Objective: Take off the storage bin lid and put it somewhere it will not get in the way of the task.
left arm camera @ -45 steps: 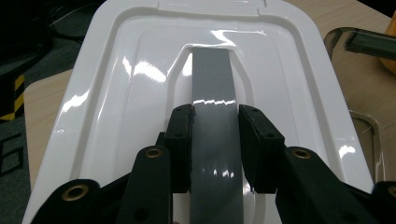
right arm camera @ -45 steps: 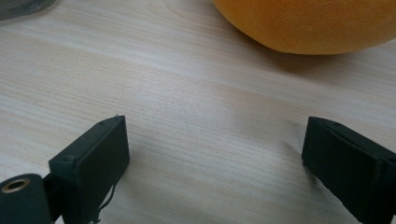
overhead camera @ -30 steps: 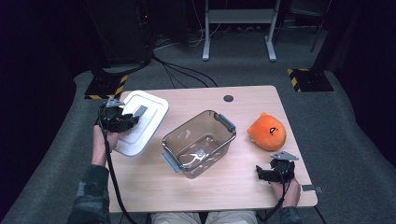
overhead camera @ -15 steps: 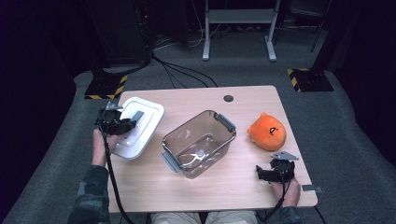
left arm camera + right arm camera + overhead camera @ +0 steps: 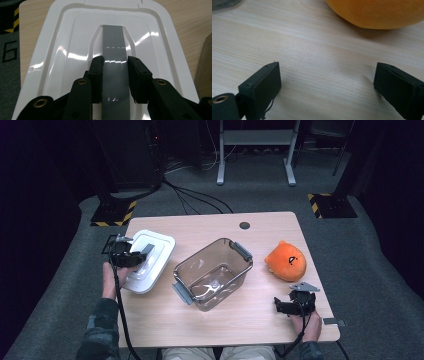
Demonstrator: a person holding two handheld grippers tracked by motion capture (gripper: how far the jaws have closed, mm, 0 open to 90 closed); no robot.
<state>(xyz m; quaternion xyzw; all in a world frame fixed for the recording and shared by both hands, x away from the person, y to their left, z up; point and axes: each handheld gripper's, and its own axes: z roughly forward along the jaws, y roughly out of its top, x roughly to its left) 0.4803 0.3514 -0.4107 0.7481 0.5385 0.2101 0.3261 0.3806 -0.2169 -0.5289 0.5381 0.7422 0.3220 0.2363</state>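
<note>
We see the left claw (image 5: 115,65) closed on the grey handle strip (image 5: 113,45) that runs down the middle of the white lid (image 5: 62,50); its two black jaws clamp the strip from either side, as narrow as the strip lets them. In the high view the left claw (image 5: 131,256) sits on the near-left part of the white lid (image 5: 155,255), which lies flat on the desk (image 5: 240,330) under the claw, with its far end reaching away from the hand.

The right claw (image 5: 327,82) stands wide, both jaws low over bare wood and holding nothing. Just ahead of it is the orange plush toy (image 5: 377,12), apart from the jaws. From above, the right claw (image 5: 289,306) rests near the desk's front right corner, with the orange plush toy (image 5: 286,261) just beyond it.

Between the two claws stands the clear plastic bin (image 5: 214,272), open-topped, right of the left claw and well left of the right one.

Against the picture a second ago, we find the lid and the left claw lower and nearer the person, the lid now settled on the desk; the right claw has not shifted.

The desk is pale wood with a dark round grommet (image 5: 244,225) at its far edge. Around it we see grey carpet (image 5: 380,260), black cables, and hazard-striped stand feet (image 5: 327,202) in a dim room
</note>
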